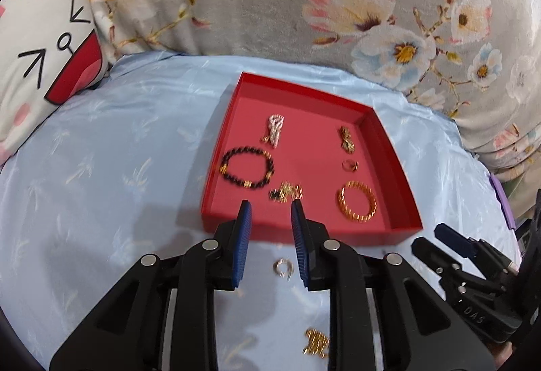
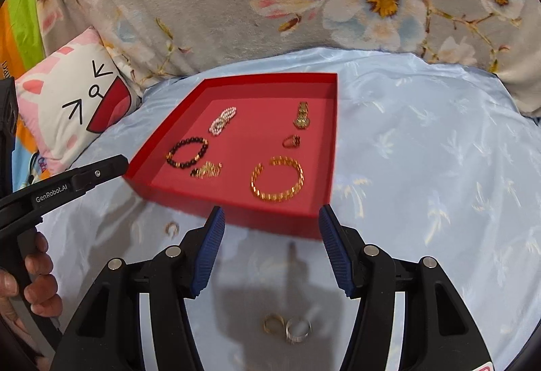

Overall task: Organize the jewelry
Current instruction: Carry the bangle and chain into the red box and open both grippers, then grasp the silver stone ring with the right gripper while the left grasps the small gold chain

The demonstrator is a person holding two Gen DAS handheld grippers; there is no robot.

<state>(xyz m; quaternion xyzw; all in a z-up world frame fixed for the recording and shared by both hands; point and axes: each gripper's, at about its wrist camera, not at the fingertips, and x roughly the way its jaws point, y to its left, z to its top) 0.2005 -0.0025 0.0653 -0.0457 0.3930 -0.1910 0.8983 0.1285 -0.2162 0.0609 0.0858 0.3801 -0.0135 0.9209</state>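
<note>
Where right view reaches: two rings [image 2: 287,327] beneath spread right tongs [image 2: 270,219].

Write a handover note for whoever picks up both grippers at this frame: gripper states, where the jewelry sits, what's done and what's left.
Left gripper: open, empty, at the red tray's near edge.
Right gripper: open wider, empty, also at the tray's near edge.

In the tray: black bead bracelet, gold bangle, pearl piece, gold chain piece, small ring, small gold tangle.

Left on the blue sheet: a silver ring between the left fingers, a gold chain clump nearer still, and two rings below the right gripper.

Done: six pieces in. Left: the loose pieces on the sheet.
</note>
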